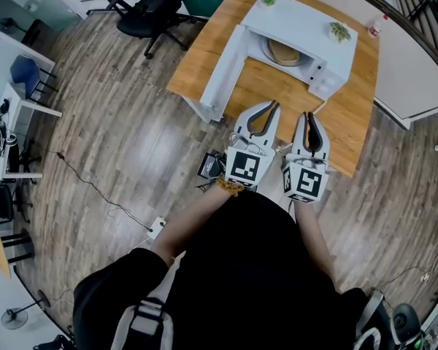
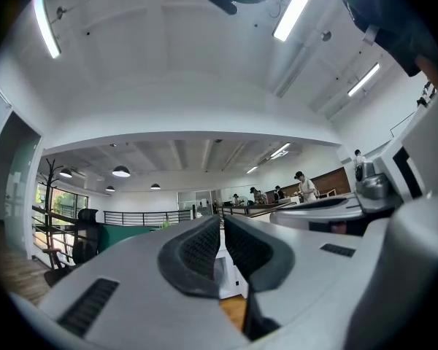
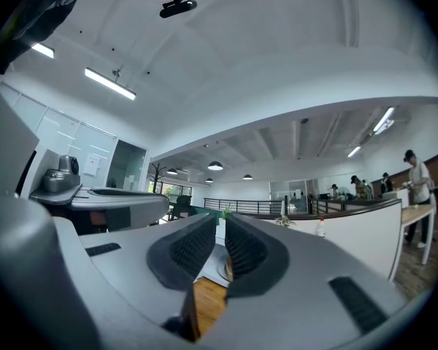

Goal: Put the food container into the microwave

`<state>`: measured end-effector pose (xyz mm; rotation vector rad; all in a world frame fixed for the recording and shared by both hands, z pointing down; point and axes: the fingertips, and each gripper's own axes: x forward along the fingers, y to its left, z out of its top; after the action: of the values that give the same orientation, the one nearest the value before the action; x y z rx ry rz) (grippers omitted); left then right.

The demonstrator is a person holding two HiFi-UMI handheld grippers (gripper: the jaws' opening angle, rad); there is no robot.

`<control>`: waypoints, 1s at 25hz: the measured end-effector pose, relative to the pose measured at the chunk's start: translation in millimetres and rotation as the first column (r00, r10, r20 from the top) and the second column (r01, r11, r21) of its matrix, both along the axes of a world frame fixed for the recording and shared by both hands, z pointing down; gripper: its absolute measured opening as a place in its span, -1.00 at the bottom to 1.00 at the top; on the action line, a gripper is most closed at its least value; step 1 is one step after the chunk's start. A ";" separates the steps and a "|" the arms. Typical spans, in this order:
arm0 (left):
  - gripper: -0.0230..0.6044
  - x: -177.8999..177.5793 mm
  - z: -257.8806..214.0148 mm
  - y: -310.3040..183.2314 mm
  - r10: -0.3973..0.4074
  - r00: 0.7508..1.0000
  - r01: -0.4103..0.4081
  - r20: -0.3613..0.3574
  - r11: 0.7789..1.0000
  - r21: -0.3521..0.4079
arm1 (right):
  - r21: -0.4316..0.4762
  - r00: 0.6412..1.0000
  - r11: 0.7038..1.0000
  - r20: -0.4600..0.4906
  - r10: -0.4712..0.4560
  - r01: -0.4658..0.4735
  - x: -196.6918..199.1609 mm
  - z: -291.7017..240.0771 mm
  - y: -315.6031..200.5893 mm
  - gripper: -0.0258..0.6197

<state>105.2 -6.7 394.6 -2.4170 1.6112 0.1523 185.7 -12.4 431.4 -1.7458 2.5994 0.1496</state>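
White, boxy microwave (image 1: 299, 22), upright on a wooden table (image 1: 270, 82), toward the far side of the table top in the head view. Door (image 1: 220, 75) swung wide open on the left, standing out from the front as a plain white panel, with the cavity fully exposed. Inside the cavity, food container (image 1: 283, 52): round, low and tan, lying flat and level on the cavity floor, roughly centred between the side walls. Only its front part visible, the rest hidden under the microwave's top. Already in place inside, door not yet shut.
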 end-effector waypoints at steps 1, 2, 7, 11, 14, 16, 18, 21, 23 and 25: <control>-0.81 0.1 0.2 -1.1 0.001 1.000 -0.001 0.001 1.000 -0.002 | 0.002 1.000 1.000 -0.002 -0.003 0.003 -0.7 0.8 -1.4 -0.79; -0.81 -0.4 0.1 -2.5 0.001 1.000 -0.001 0.000 1.000 -0.003 | 0.002 1.000 1.000 -0.005 -0.003 0.003 -1.0 0.8 -2.9 -0.82; -0.81 -9.6 -2.1 -9.9 -0.021 1.000 0.021 -0.005 1.000 0.009 | -0.020 1.000 1.000 -0.015 0.008 -0.008 0.7 5.3 -11.6 -0.88; -0.81 -16.4 3.5 -16.1 -0.033 0.999 0.032 -0.031 0.999 -0.025 | -0.036 1.000 0.999 -0.029 0.006 -0.007 0.6 11.2 -21.3 -0.90; -0.81 -17.4 1.6 -18.8 -0.030 0.999 0.029 -0.029 0.999 -0.014 | -0.044 0.999 0.999 -0.047 -0.005 0.003 -3.3 13.2 -25.3 -0.91; -0.81 -17.2 2.1 -20.5 -0.027 0.999 0.026 -0.031 1.000 -0.009 | -0.047 0.999 0.999 -0.053 -0.012 0.009 -5.9 14.6 -26.5 -0.91; -0.81 -16.6 3.9 -22.6 -0.025 0.999 0.025 -0.033 1.000 -0.008 | -0.049 0.998 0.999 -0.055 -0.016 0.014 -7.6 15.7 -27.1 -0.91; -0.81 -16.1 7.1 -25.1 -0.022 0.999 0.021 -0.035 1.000 -0.020 | -0.053 0.998 0.998 -0.061 -0.019 0.016 -8.5 16.8 -27.1 -0.91; -0.81 -15.3 9.4 -25.7 -0.019 0.999 0.018 -0.038 0.999 -0.030 | -0.057 0.998 0.998 -0.064 -0.017 0.013 -6.9 19.1 -27.9 -0.91; -0.81 -14.7 9.8 -25.7 -0.020 0.999 0.019 -0.041 0.999 -0.026 | -0.061 0.998 0.998 -0.064 -0.014 0.010 -4.2 21.9 -28.5 -0.91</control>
<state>90.5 -32.4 404.4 -2.4316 1.6643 0.1797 181.5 -40.9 453.3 -1.7727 2.6868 0.1315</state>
